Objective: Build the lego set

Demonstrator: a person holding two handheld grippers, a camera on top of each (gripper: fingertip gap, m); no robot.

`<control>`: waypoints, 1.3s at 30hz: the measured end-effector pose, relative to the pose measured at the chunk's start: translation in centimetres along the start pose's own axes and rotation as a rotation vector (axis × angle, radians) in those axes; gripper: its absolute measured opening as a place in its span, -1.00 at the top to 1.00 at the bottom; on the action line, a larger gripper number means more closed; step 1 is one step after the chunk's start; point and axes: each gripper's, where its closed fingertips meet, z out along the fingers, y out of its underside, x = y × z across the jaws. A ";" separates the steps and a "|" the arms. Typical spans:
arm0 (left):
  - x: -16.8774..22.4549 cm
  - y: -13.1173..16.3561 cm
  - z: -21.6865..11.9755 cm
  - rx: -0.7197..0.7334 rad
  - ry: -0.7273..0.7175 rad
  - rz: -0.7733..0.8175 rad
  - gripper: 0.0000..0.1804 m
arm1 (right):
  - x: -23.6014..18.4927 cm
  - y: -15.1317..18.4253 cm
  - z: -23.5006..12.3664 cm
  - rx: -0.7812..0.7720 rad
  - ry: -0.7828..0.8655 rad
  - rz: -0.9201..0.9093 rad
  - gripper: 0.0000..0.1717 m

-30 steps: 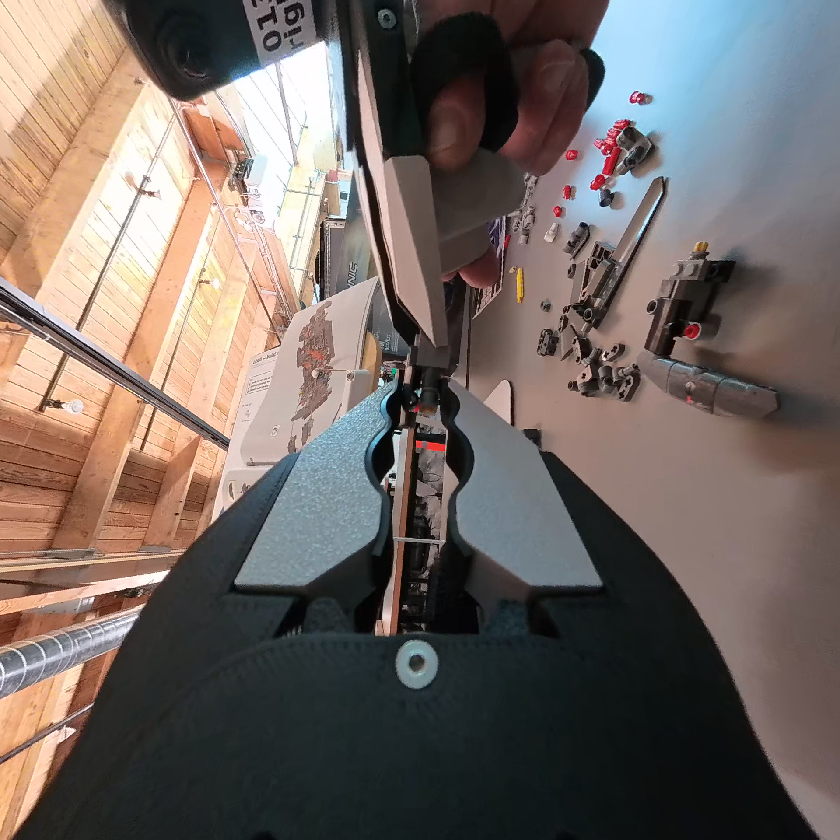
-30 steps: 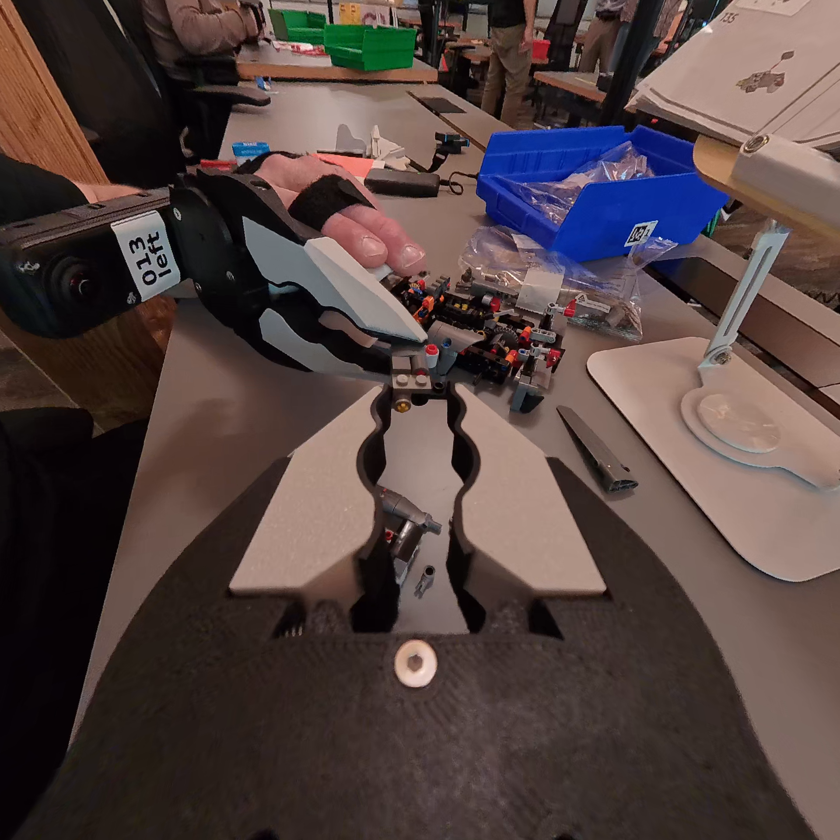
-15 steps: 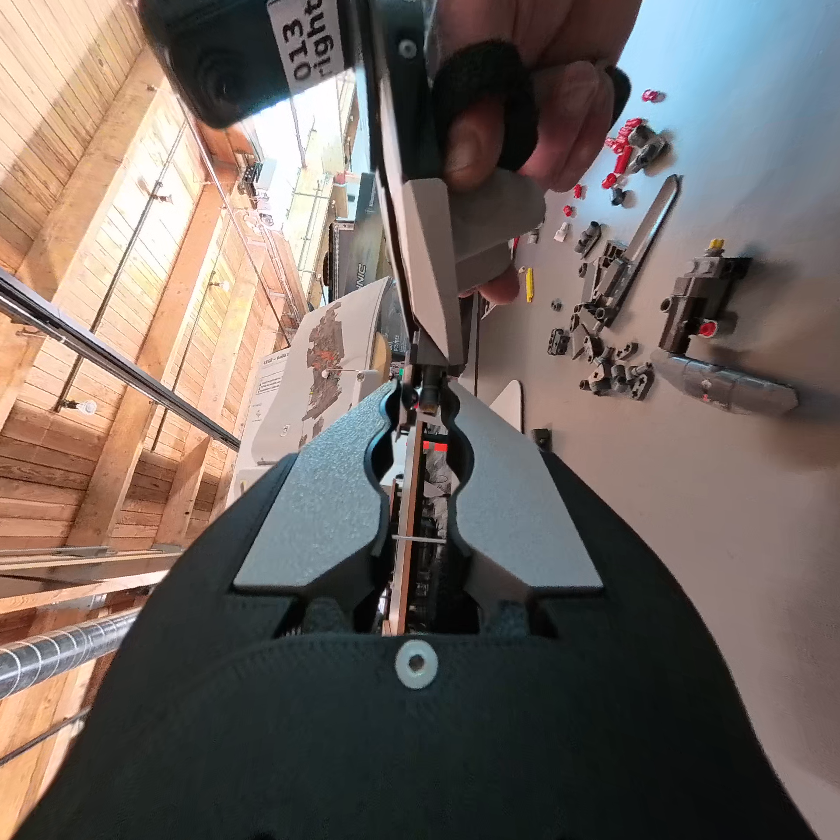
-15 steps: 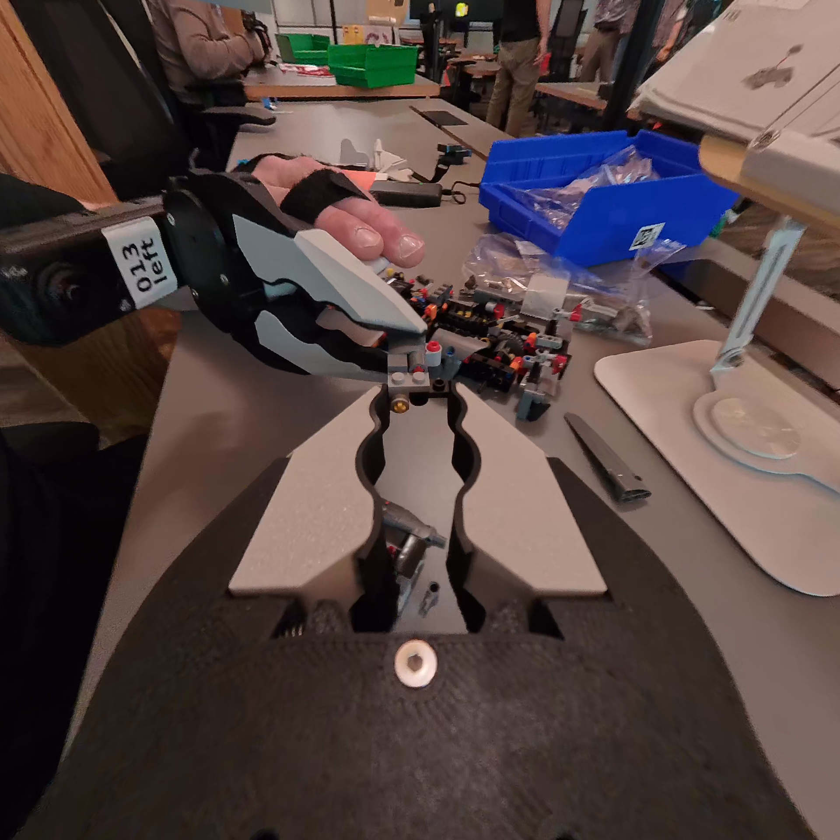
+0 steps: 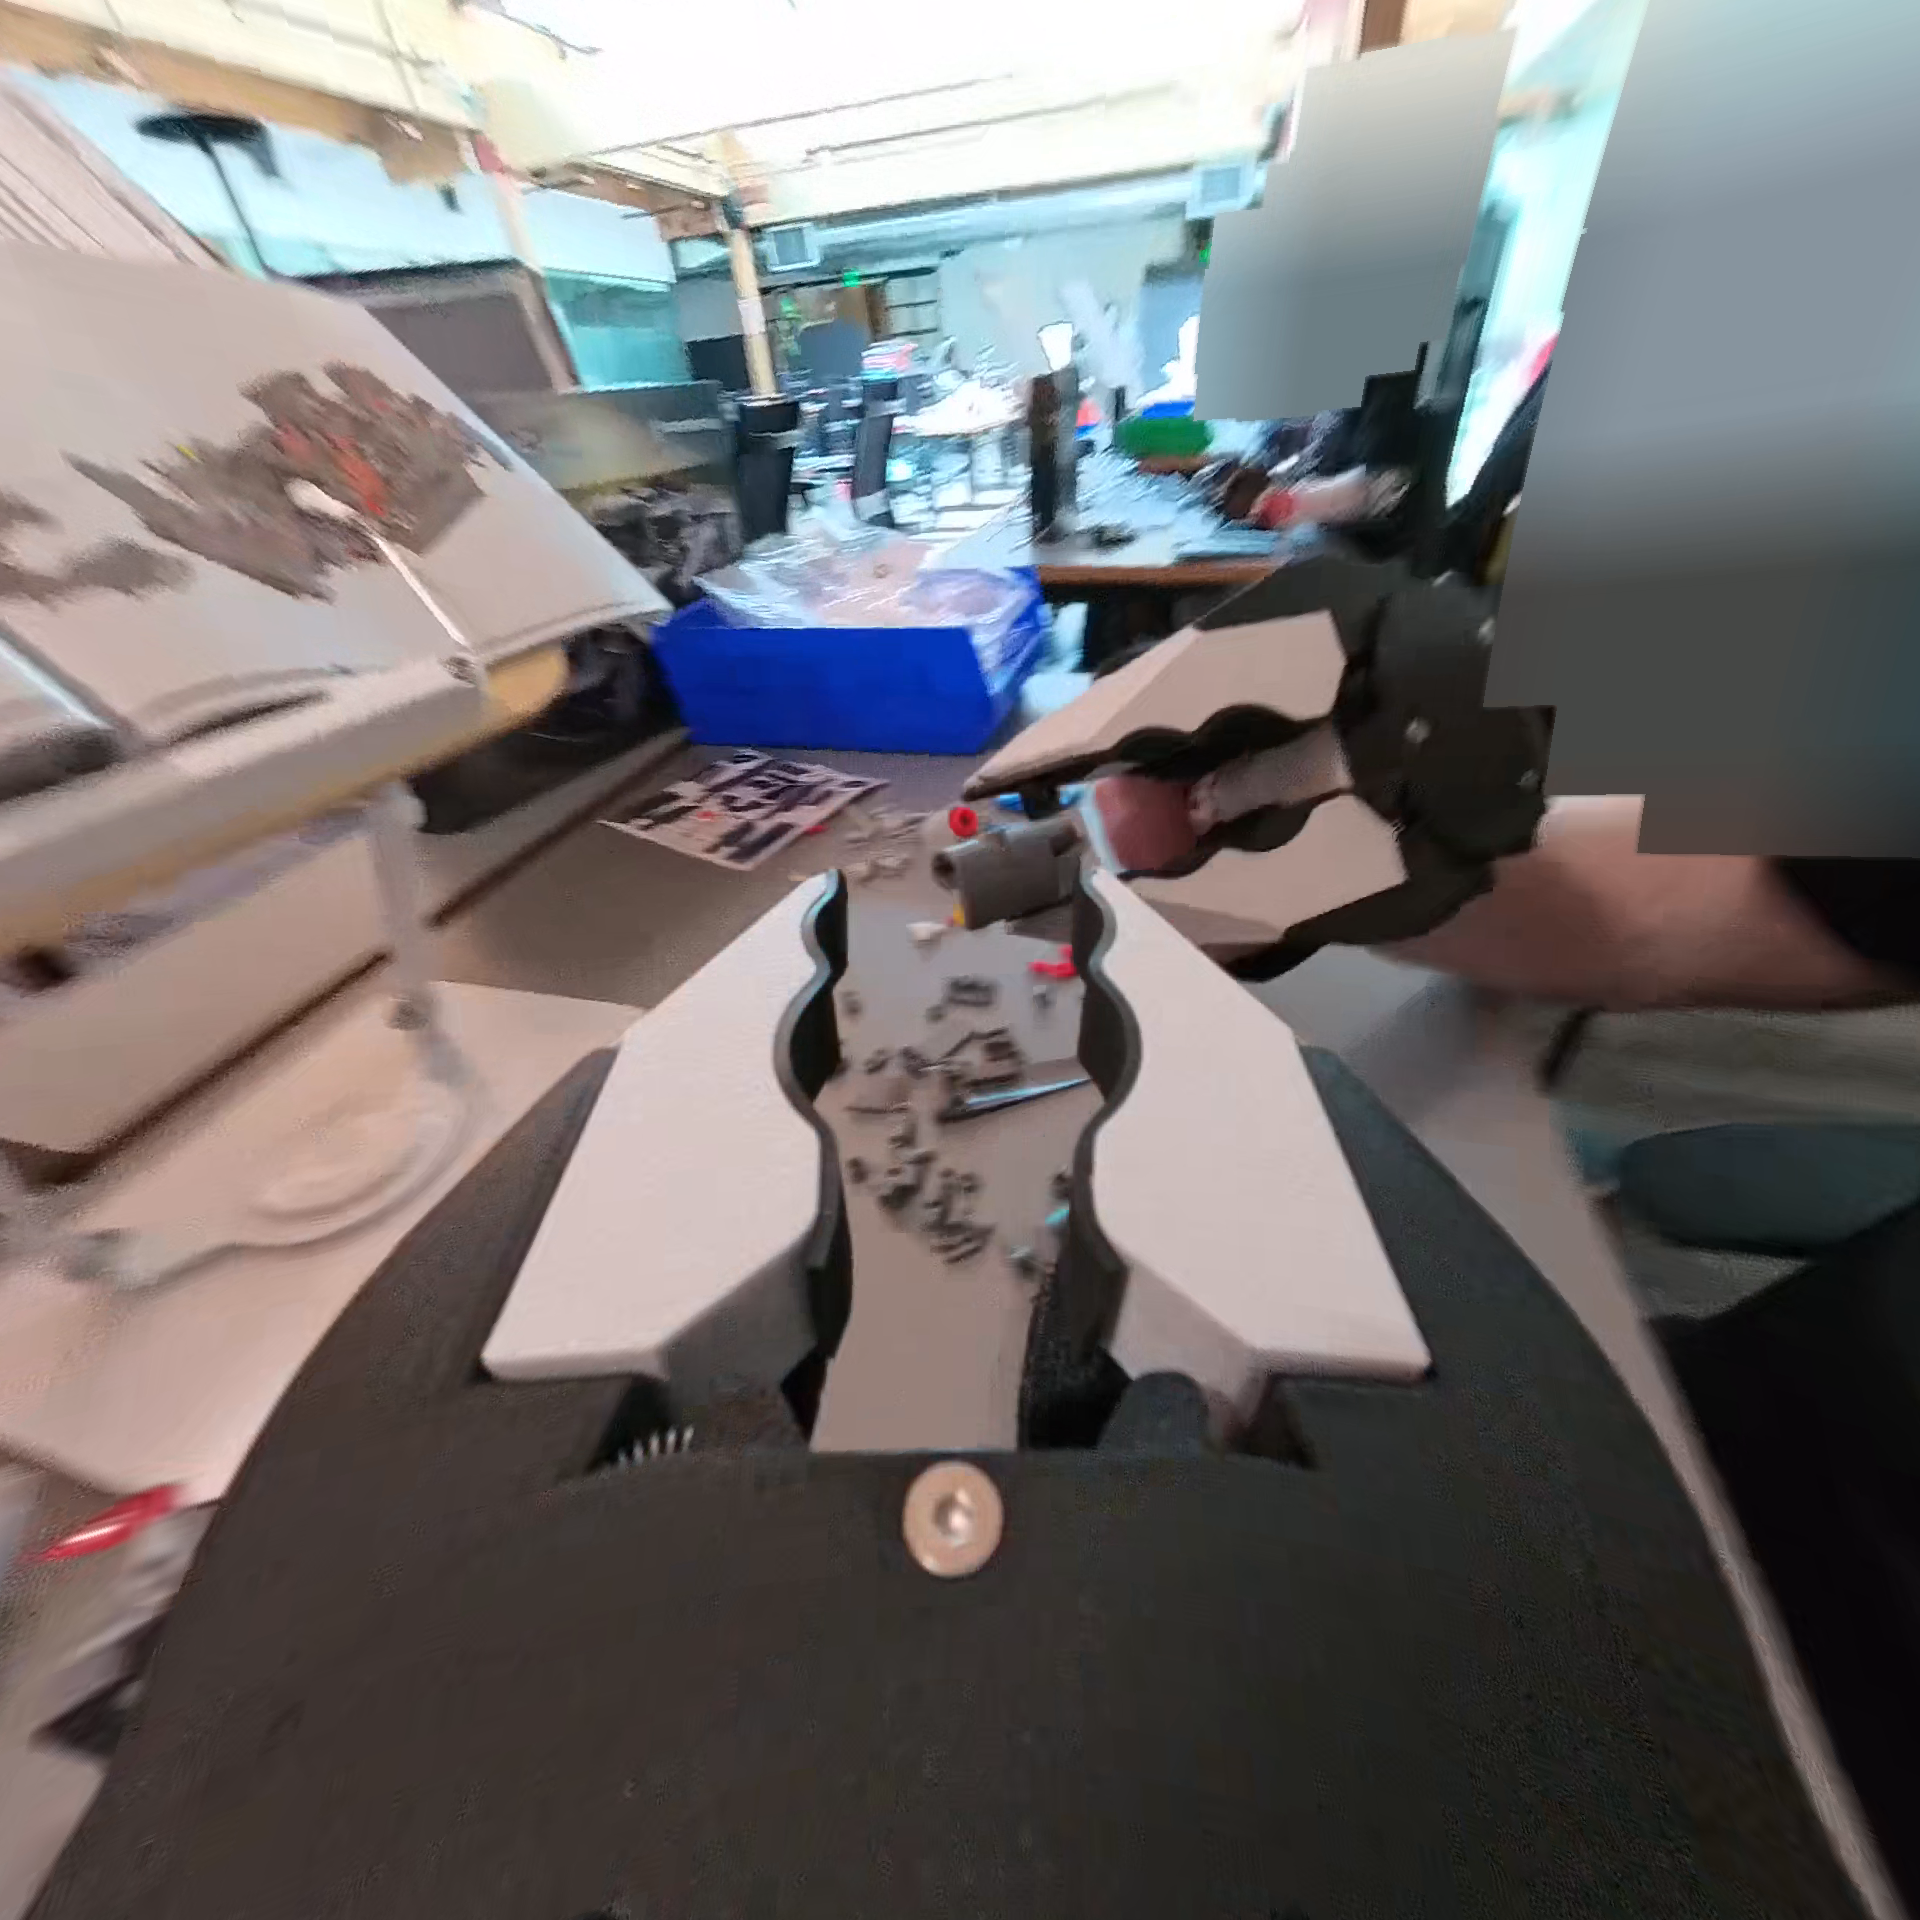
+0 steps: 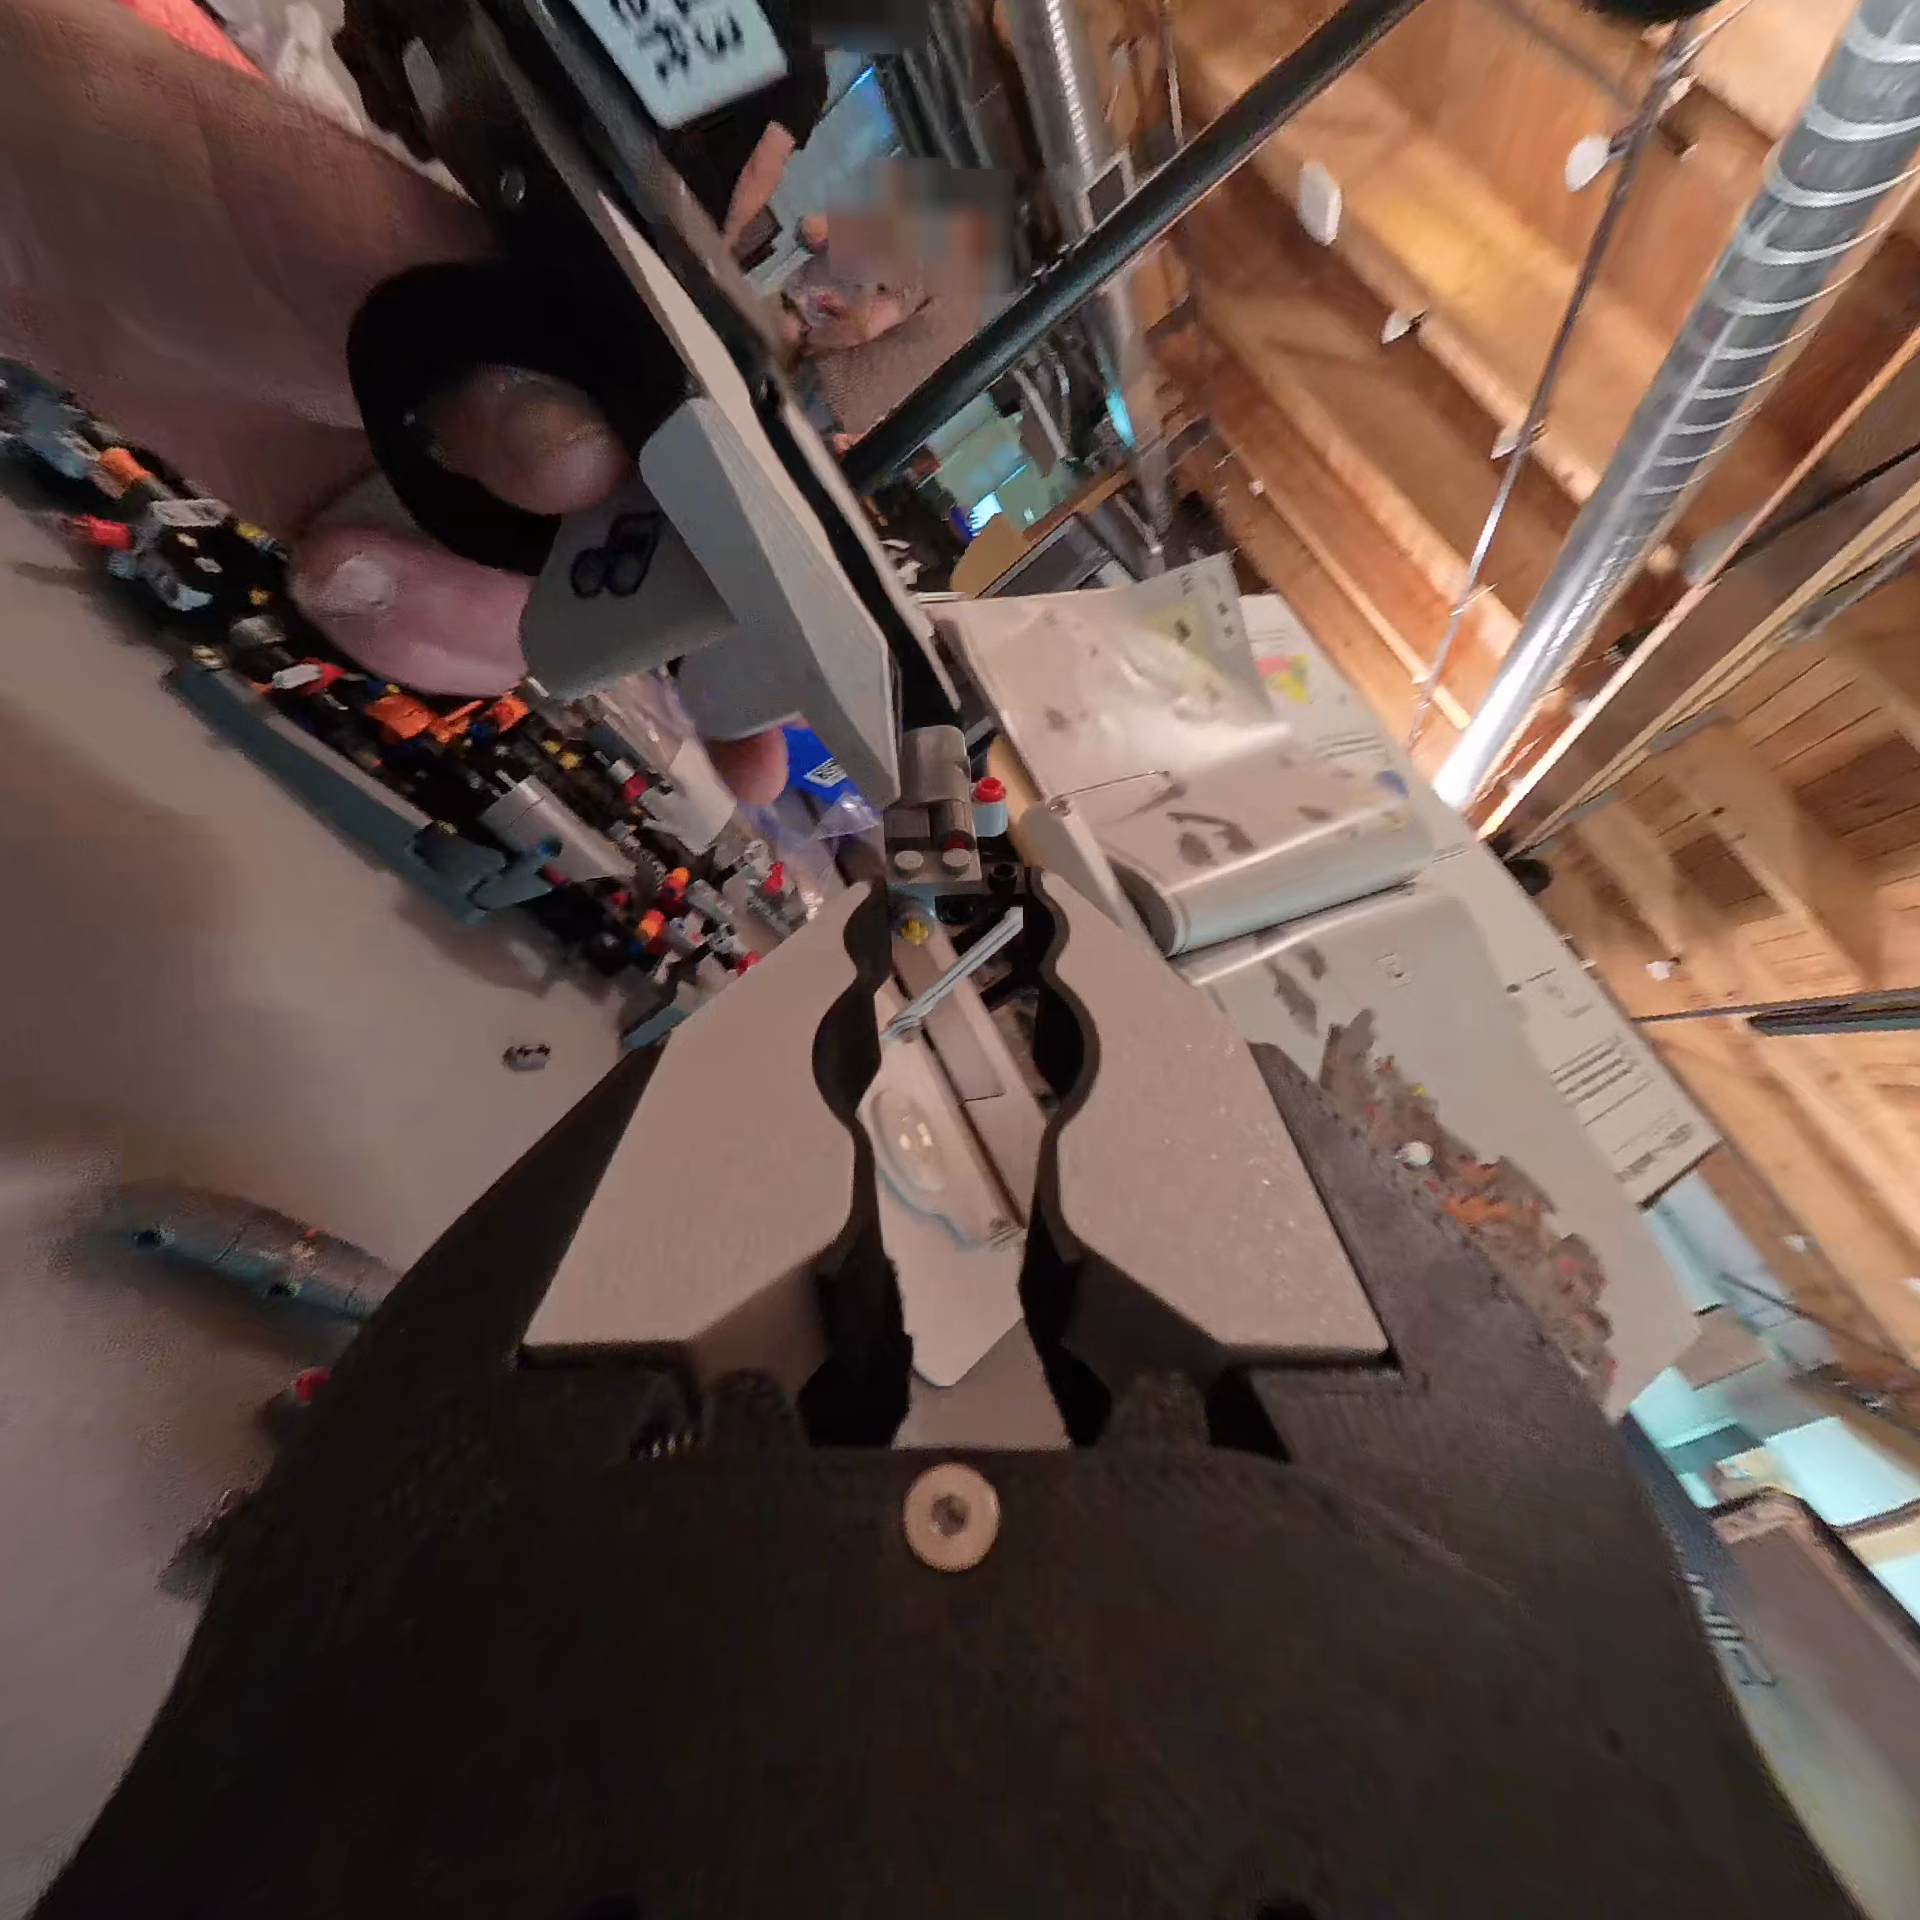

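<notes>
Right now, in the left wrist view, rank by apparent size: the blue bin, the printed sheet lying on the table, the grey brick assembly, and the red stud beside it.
1. Blue bin, largest.
2. Printed sheet.
3. Grey brick assembly, though it is nearer the camera, so its true rank against the sheet is unsure.
4. Red stud, smallest.

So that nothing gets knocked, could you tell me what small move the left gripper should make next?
Probably ease the left gripper straight back: its fingers stand apart on nothing, and the grey brick assembly pinched by the right gripper sits right at its fingertip.
</notes>
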 end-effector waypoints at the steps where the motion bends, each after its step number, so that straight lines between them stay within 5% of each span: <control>1: 0.4 0.0 0.2 0.008 0.049 -0.068 0.55 | 0.2 -0.3 0.0 0.007 0.024 -0.021 0.74; 6: 1.9 -0.6 0.3 0.101 0.228 -0.319 0.65 | 0.7 -1.8 -0.1 0.052 0.095 -0.130 0.75; 16: 3.2 -1.7 -0.2 0.166 0.328 -0.346 0.81 | -0.3 -3.1 0.0 0.076 0.106 -0.207 0.74; 20: 2.9 -1.3 -0.3 0.089 0.316 -0.296 0.81 | -0.9 -2.9 -0.4 0.068 0.011 -0.211 0.55; 28: 4.0 2.7 -0.2 -0.324 0.365 -0.110 0.81 | -2.7 -2.7 -1.9 0.052 -0.335 -0.292 0.48; 39: 4.8 4.0 0.4 -0.461 0.468 -0.104 0.81 | -4.7 -1.2 -1.6 0.037 -0.469 -0.392 0.55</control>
